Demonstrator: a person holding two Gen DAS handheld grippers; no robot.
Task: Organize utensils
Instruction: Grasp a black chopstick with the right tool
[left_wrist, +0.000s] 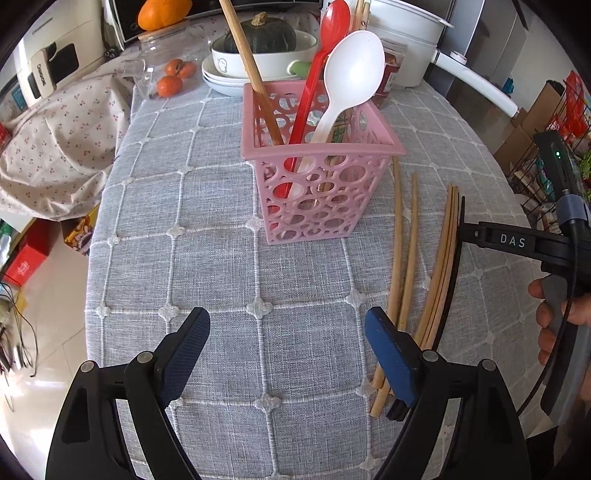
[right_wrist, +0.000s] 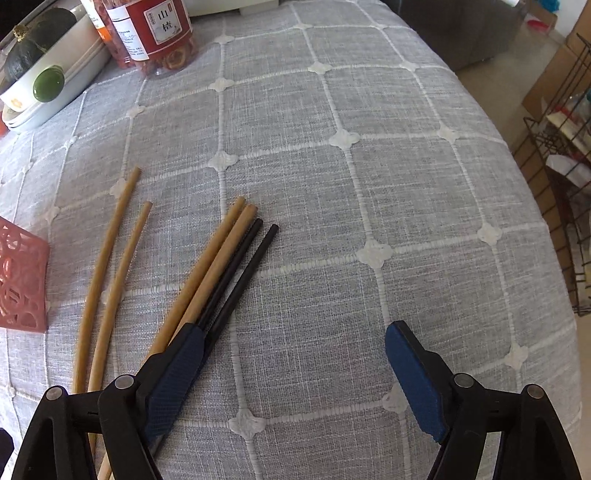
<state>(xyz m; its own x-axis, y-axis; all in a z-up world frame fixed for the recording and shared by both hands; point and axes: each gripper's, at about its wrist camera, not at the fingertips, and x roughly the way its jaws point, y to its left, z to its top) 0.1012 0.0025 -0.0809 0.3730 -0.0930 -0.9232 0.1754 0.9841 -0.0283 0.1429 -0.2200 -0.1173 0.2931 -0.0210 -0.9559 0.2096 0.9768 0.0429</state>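
Our left gripper (left_wrist: 287, 354) is spread wide and holds nothing. Our right gripper (right_wrist: 295, 363) is spread wide too. Just by its left finger (right_wrist: 177, 369) lie black chopsticks (right_wrist: 243, 273) and wooden chopsticks (right_wrist: 210, 258) on the cloth (right_wrist: 369, 184). Farther ahead of our left gripper stands the pink basket (left_wrist: 317, 192) with a red spoon (left_wrist: 314, 85) and a white spoon (left_wrist: 351, 77).

Light: bright, even daylight over the grey tablecloth (left_wrist: 221, 258).
Shadows: soft and faint beside the pink basket (left_wrist: 317, 177).
Glare: pale floor left of the tablecloth is washed out.
Distortion: strong fisheye bending, dark corners.
Focus: sharp weave; slight softness at edges.
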